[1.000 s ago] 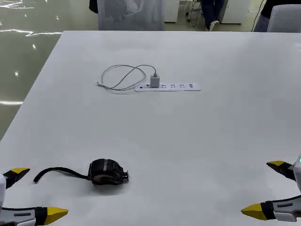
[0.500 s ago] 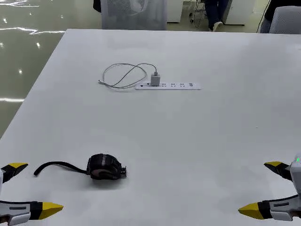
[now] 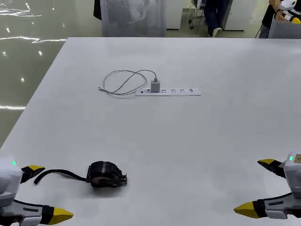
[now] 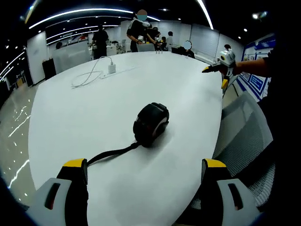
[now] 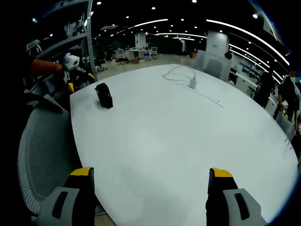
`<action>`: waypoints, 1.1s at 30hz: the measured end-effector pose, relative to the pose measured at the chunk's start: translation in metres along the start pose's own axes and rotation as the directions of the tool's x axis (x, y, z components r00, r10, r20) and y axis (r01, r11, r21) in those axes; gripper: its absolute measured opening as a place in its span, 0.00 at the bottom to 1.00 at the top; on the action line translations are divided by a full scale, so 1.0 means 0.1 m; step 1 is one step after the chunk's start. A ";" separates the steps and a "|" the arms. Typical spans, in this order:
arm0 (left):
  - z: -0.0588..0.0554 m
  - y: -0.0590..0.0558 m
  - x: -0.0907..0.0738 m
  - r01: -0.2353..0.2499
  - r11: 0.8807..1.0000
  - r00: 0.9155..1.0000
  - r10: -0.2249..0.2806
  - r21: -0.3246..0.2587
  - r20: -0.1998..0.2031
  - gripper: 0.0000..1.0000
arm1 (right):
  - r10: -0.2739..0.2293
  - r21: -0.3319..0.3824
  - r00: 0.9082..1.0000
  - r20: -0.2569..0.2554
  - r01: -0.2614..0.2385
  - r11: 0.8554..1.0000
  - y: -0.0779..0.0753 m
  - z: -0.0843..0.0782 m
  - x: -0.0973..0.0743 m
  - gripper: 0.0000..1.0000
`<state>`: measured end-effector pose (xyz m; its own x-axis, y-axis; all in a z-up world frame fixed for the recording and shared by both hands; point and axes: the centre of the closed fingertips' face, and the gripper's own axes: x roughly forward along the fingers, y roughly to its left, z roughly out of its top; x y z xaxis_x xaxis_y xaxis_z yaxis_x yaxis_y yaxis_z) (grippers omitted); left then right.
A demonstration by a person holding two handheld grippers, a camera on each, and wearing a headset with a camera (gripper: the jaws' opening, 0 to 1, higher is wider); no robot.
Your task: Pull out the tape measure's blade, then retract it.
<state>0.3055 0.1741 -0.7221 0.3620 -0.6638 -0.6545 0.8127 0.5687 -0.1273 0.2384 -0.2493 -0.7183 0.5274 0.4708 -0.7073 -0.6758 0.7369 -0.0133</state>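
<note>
Our left gripper (image 3: 49, 192), jaws apart, is the nearer one: the tape measure (image 3: 107, 174) lies just ahead of it, its strap (image 3: 56, 173) trailing back toward the jaws. Our right gripper (image 3: 254, 186), jaws also spread, hangs well apart from it.

Tape measure (image 3: 106, 174): black, rounded case w/ greyish side face, looks to sit on its narrow edge. On white table (image 3: 188, 141), near front-left corner, well short of the edge. Small nub low at case's right end in head view. Black wrist strap (image 3: 59, 173) runs from case to the left, slack, lying flat in a shallow curve.
</note>
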 end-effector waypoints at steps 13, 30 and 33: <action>-0.10 0.28 0.09 -0.047 0.977 0.986 0.080 0.209 -0.149 0.99 | 0.107 -0.075 0.994 0.006 -0.107 0.991 0.20 0.14 0.26 1.00; 0.24 0.11 0.48 0.061 0.951 0.981 -0.001 0.303 -0.195 0.98 | 0.170 -0.132 0.985 0.013 -0.167 0.977 0.31 0.38 0.63 1.00; 0.28 0.07 0.52 0.081 0.940 0.979 -0.013 0.331 -0.204 0.97 | 0.175 -0.142 0.984 0.017 -0.171 0.975 0.32 0.43 0.69 1.00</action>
<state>0.3423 0.1300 -0.7362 0.2509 -0.5584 -0.7907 0.9445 0.3202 0.0736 0.2748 -0.1723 -0.7369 0.4097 0.6004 -0.6868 -0.8220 0.5694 0.0074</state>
